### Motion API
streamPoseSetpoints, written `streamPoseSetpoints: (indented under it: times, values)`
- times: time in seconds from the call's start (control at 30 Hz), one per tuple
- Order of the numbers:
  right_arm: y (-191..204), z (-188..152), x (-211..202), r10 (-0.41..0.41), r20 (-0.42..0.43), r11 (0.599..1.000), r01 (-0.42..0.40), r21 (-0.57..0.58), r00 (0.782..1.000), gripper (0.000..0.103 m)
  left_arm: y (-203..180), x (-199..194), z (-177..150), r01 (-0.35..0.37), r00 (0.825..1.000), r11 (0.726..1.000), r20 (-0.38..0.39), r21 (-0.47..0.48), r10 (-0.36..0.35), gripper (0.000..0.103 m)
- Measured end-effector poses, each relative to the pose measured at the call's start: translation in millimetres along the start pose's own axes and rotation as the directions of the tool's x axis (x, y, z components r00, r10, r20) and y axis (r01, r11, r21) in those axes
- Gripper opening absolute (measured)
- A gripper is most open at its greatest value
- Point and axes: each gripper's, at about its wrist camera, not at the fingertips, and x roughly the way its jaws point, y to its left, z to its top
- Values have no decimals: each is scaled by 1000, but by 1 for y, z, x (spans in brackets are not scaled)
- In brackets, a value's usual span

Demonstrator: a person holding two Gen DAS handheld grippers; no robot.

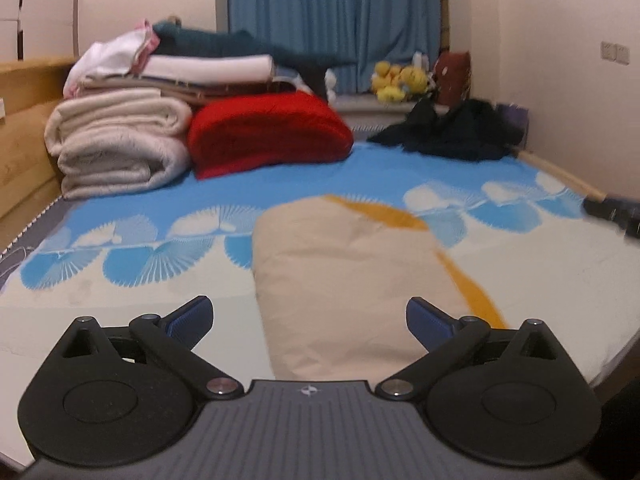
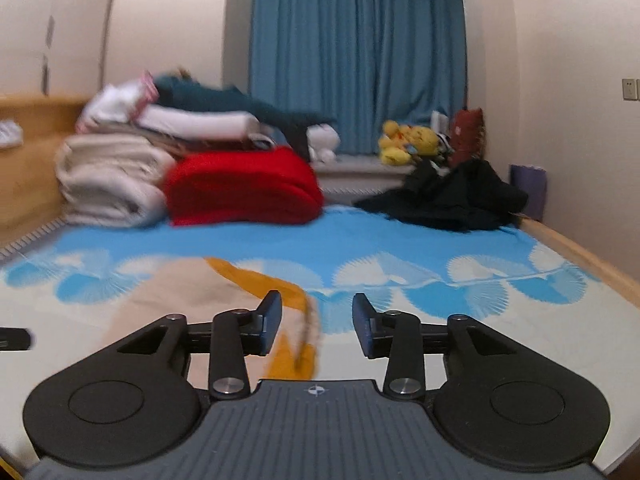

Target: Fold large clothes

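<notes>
Bedroom, bed sheet (image 1: 360, 168) blue and white with fan-shaped print. Left tongs (image 1: 309, 318) spread wide, nothing between the blue pads, held low over the near end of a beige garment (image 1: 344, 272). The garment lies flat on the sheet, already narrowed into a long strip running away from the camera, with an orange-yellow band (image 1: 468, 284) along its right edge. Right tongs (image 2: 317, 324) also apart, though less widely, holding nothing; in the right wrist view the beige garment (image 2: 176, 296) sits to the left of them and its orange band (image 2: 296, 300) passes just behind the left pad. Contact between pad and cloth cannot be told; both views blurred. At the head of the bed, left: a rolled cream blanket (image 1: 116, 144) with a stack of folded linens (image 1: 200, 68) on top, a red folded blanket (image 1: 264, 132) touching its right side. Far right of the bed: a heap of dark clothes (image 1: 452, 132), unfolded. Behind, blue curtain (image 1: 332, 20) and yellow plush toys (image 1: 398, 80) on the sill.
</notes>
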Motion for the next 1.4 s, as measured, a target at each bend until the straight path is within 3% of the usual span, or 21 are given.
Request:
streamPoseSetpoints:
  times: [0.07, 0.2, 0.27, 0.33, 0.4, 0.57, 0.7, 1.4]
  values:
    - [5, -5, -20, 54, 19, 998, -54, 15, 998, 66, -7, -17, 0, 33, 999, 999, 6, -20, -33, 103]
    - [24, -5, -48, 135, 13, 990, -135, 37, 991, 78, -24, -47, -15, 16, 999, 999, 29, -41, -15, 103]
    - [36, -6, -62, 124, 18, 992, -125, 17, 992, 93, -30, -52, -30, 8, 999, 998, 39, -55, -6, 103]
    - [46, -12, -67, 83, -20, 997, -83, -3, 996, 102, -30, -42, -41, -3, 1000, 997, -2, -73, 3, 103]
    - [53, -17, -65, 96, -71, 995, -96, 0, 993, 102, -28, -32, -41, -57, 997, 993, -50, -108, 51, 103]
    - [66, -27, -44, 85, -184, 994, -95, -46, 979, 102, -25, -17, -39, -118, 993, 988, -38, -99, 114, 103]
    - [69, -35, -35, 58, -240, 998, -65, -18, 969, 102, -19, -2, -42, -129, 989, 984, -93, -120, 118, 103]
    - [75, -45, -19, 74, -268, 996, -82, -19, 961, 102, -25, 10, -44, -113, 989, 986, -104, -120, 100, 103]
